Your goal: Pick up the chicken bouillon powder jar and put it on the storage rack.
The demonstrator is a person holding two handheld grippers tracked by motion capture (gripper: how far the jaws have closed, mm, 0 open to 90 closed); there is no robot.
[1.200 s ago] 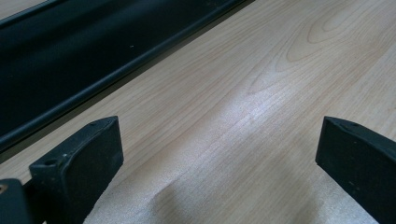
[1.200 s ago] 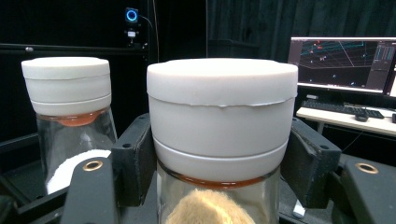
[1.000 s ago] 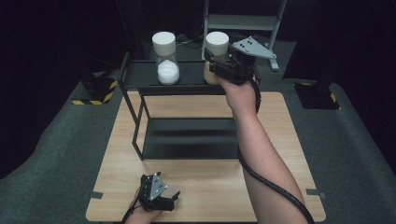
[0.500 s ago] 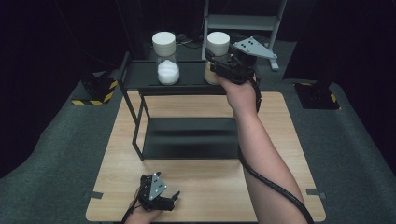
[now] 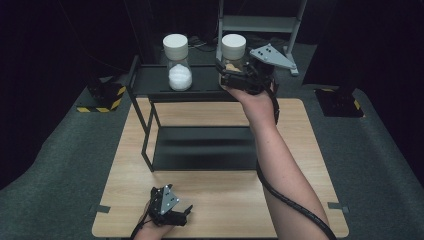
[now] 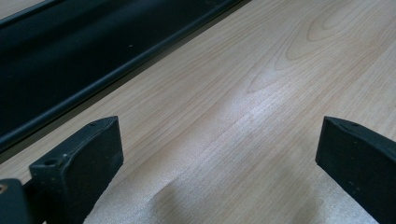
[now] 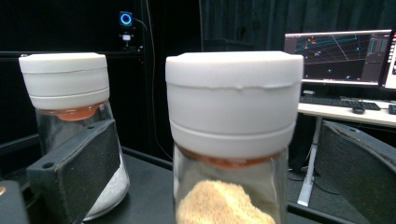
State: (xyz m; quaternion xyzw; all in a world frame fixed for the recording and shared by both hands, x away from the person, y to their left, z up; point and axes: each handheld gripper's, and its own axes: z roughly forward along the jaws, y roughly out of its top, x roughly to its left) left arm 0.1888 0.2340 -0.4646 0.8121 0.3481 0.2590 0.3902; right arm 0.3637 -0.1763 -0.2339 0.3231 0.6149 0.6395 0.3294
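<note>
Two glass jars with white lids stand on the top of a black rack. One holds brown granules, the other white powder. My right gripper is up at the shelf, open, its jaws on either side of the brown jar with a gap on both sides. My left gripper rests low at the front edge of the wooden table, open, with bare wood between its jaws.
The rack's lower shelf lies on the table in front of the left gripper. A grey metal stand rises behind the rack. Yellow-and-black striped bases sit on the grey floor. A lit monitor on a desk stands far behind.
</note>
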